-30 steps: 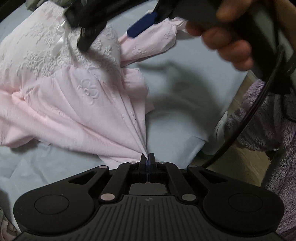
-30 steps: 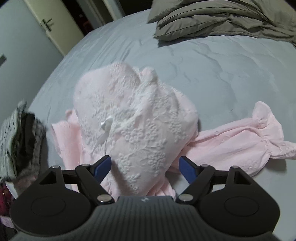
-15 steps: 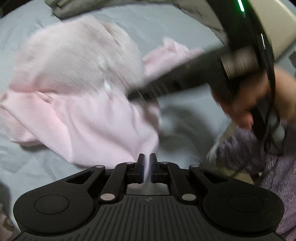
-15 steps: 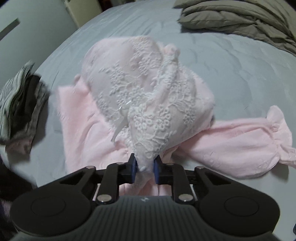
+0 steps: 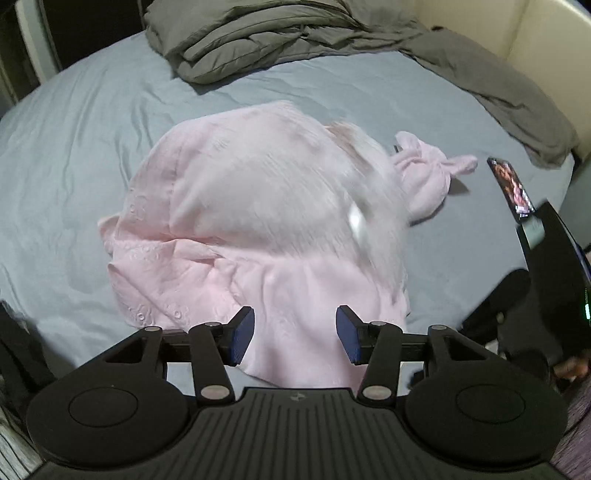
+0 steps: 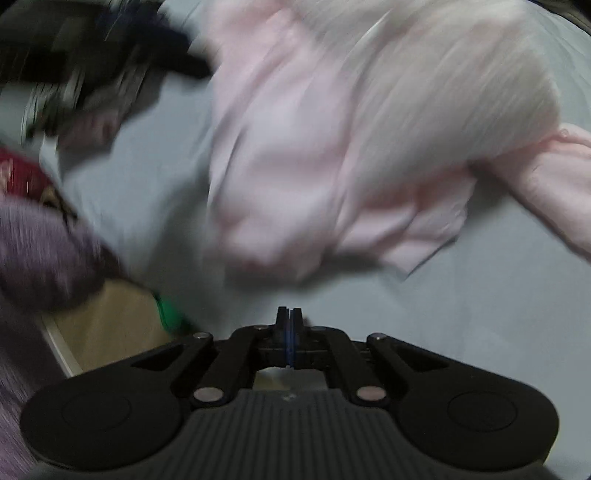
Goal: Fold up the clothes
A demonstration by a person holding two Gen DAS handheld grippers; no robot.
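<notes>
on the grey-blue bed sheet (image 5: 92, 122) we see a rumpled pink lace dress (image 5: 258, 221).
our left gripper (image 5: 294, 336) has just been opening, empty above its hem; our right gripper (image 6: 289, 317) is clenched on nothing.

You are working over a bed with a pale blue sheet (image 5: 92, 122), lightly creased. A grey duvet (image 5: 258, 33) is lying bunched at the far side, one arm of it trailing along the sheet's right edge toward the corner. A phone (image 5: 511, 186) is lying face up near that right edge, its screen glowing with a picture. A cream headboard or wall panel (image 5: 535, 33) is showing behind the duvet. In the right wrist view, badly blurred, a dark pile of other clothes (image 6: 92, 66) is sitting at upper left, and a purple fleecy sleeve (image 6: 40, 251) is filling the left edge.
</notes>
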